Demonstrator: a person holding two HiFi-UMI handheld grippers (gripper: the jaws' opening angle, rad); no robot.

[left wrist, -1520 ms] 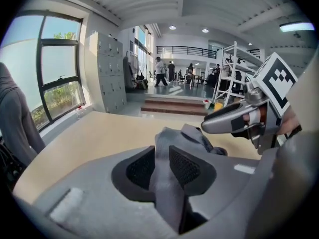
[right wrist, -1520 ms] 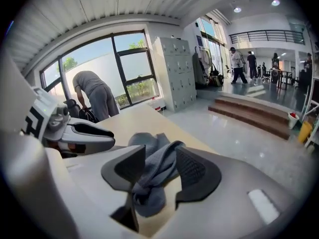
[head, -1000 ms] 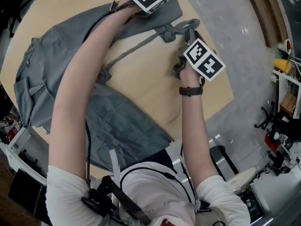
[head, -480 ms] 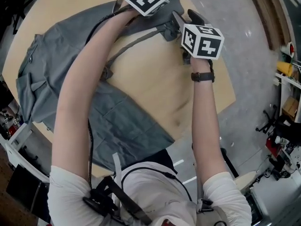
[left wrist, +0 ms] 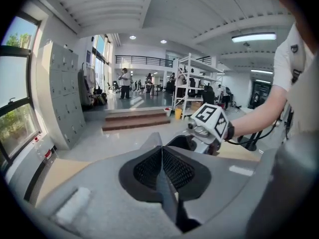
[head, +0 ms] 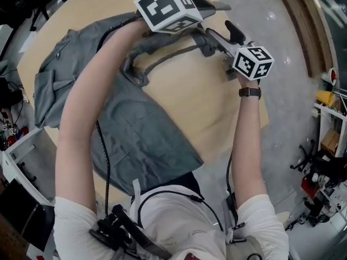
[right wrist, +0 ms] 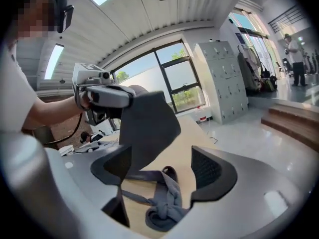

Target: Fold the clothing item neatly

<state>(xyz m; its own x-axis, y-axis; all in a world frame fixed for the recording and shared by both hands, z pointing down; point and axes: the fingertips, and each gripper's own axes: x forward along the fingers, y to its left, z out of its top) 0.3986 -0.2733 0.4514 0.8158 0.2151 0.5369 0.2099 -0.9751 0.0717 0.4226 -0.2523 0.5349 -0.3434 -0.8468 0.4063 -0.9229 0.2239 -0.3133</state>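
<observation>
A grey garment [head: 135, 140] with long straps lies spread over the round wooden table [head: 222, 107]. My left gripper [head: 161, 30] is raised over the far side and shut on a thin fold of the garment [left wrist: 167, 198], which hangs from it as a flap [right wrist: 149, 121]. My right gripper [head: 212, 37] hovers just right of it. Its jaws are opening wide, and the knotted strap [right wrist: 165, 203] lies on the table below the gap, touching neither pad. The same knot [head: 206, 43] shows beside the right gripper's tip in the head view.
The table's right edge drops to a grey floor [head: 293, 26], with shelves and clutter [head: 328, 102] at the far right. More clutter [head: 11, 123] sits off the table's left edge. A rack [left wrist: 192, 88], lockers [left wrist: 62, 93] and steps [left wrist: 134, 121] stand farther off.
The left gripper has closed on the garment's far edge and lifted it, dragging the cloth up. The right gripper has let go of the knotted strap, opened wide and moved farther away and rightward.
</observation>
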